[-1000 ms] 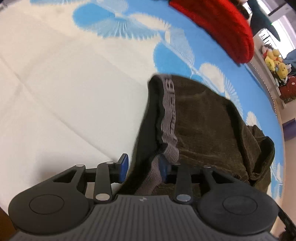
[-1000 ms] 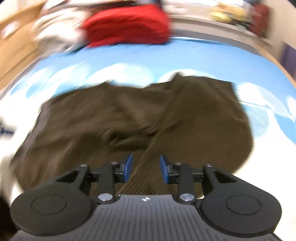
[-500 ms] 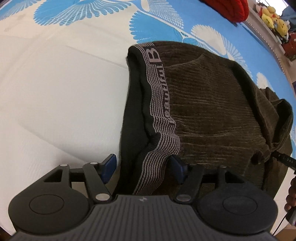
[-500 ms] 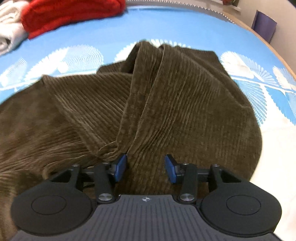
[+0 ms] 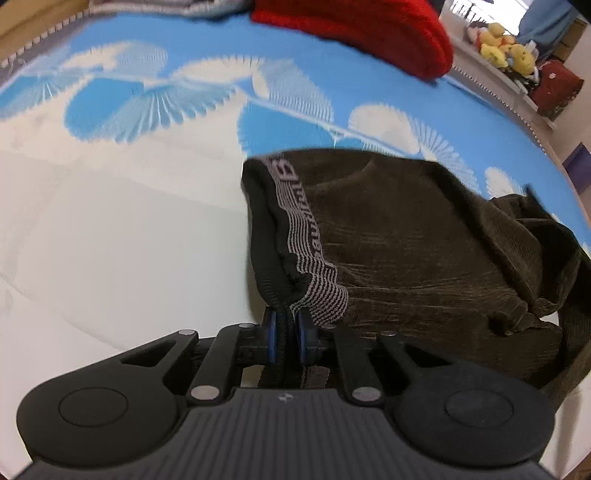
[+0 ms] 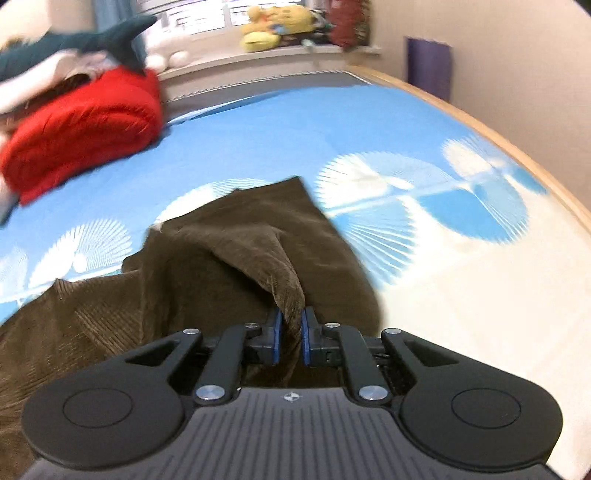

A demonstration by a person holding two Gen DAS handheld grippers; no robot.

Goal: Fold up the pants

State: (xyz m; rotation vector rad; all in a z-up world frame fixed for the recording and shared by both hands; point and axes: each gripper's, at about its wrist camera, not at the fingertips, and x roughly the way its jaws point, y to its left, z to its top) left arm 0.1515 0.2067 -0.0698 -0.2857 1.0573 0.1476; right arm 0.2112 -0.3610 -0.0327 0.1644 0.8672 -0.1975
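Dark brown corduroy pants (image 5: 413, 236) lie crumpled on a blue and white patterned bed. Their striped grey waistband (image 5: 310, 258) runs down toward my left gripper (image 5: 286, 332), whose jaws are closing and pinch the waistband edge between the blue pads. In the right wrist view the pants (image 6: 207, 266) spread to the left, and a raised fold of the fabric is pinched in my right gripper (image 6: 290, 332), whose jaws are closing too. The cloth rises in a ridge from each grip.
A red folded garment (image 5: 362, 26) lies at the far side of the bed (image 5: 110, 221), seen also as a red garment (image 6: 85, 129) in the right wrist view. Plush toys (image 6: 273, 22) sit on a window ledge. A wooden bed edge (image 6: 517, 155) curves along the right.
Both grippers went from open, straddling the fabric, to pinching it. The left one took the waistband, the right one a fold of the leg. Both views have swung, showing more of the bed beyond.
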